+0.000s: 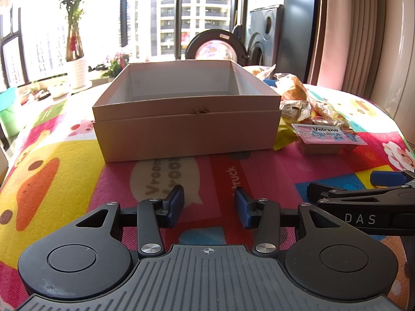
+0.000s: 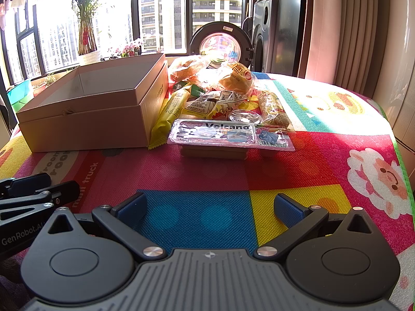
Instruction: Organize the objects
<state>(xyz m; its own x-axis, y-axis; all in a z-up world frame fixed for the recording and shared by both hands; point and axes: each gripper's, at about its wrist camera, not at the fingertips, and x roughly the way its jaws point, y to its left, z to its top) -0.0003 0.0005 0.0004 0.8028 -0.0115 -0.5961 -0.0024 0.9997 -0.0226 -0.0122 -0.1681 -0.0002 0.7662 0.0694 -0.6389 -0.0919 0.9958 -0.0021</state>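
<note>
A bright cartoon-printed woven mat [image 2: 324, 155] covers the table, and on it sits a pale tan cardboard box [image 1: 185, 132] with an open top and nothing visible inside. Just beside its right wall lies a heap of wrapped snacks [image 2: 223, 96]: clear bags of golden buns at the back, a long yellow wrapped bar [image 2: 170, 111] leaning against the box wall, and at the front a shallow plastic tray with a film lid printed "Volcano" [image 2: 228, 134]. The right gripper [image 2: 210, 207] hangs low over the mat, near that tray, its blue-padded fingers [image 2: 133, 206] spread wide and holding nothing. The left gripper [image 1: 208, 206] faces the box front, its fingers parted about halfway and likewise empty. Sorting has probably not begun. The risks from here look plain: crinkly film may slip out of a pinch, tugging one packet could drag its neighbours off the heap, and the two grippers, already side by side, could knock together.
</note>
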